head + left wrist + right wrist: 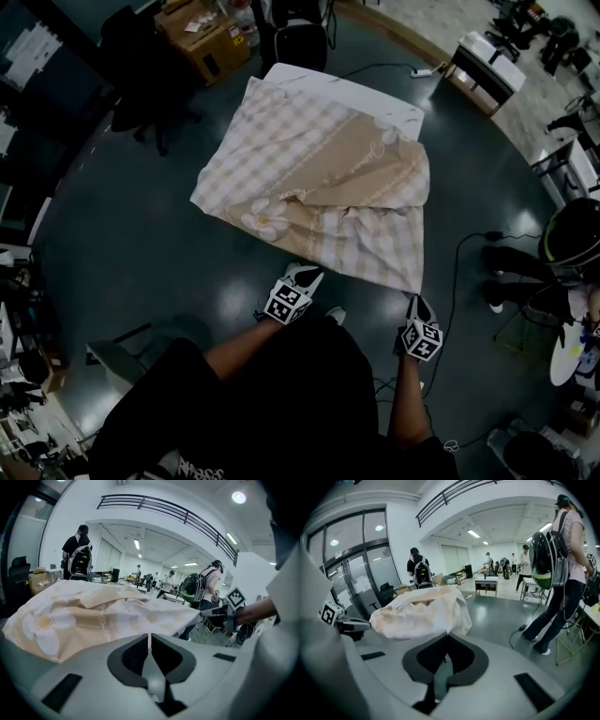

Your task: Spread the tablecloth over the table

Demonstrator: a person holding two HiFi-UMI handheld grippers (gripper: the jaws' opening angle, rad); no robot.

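A beige checked tablecloth [319, 178] with a white flower print lies rumpled and partly folded over the white table [375, 101], whose far right corner shows bare. My left gripper [305, 273] is shut on the cloth's near edge. My right gripper [415, 298] is shut on its near right corner. In the left gripper view the cloth [93, 616] stretches ahead, a thin fold pinched in the left gripper [149, 641], and the right gripper [220, 616] shows at the right. In the right gripper view the bunched cloth [422, 611] runs into the right gripper [448, 634].
A person with a backpack [298, 28] stands at the table's far end beside a cardboard box [206, 42]. Another person [562, 564] stands close at the right, near a floor cable [469, 244]. A white desk [487, 61] sits at the far right. Dark shiny floor surrounds the table.
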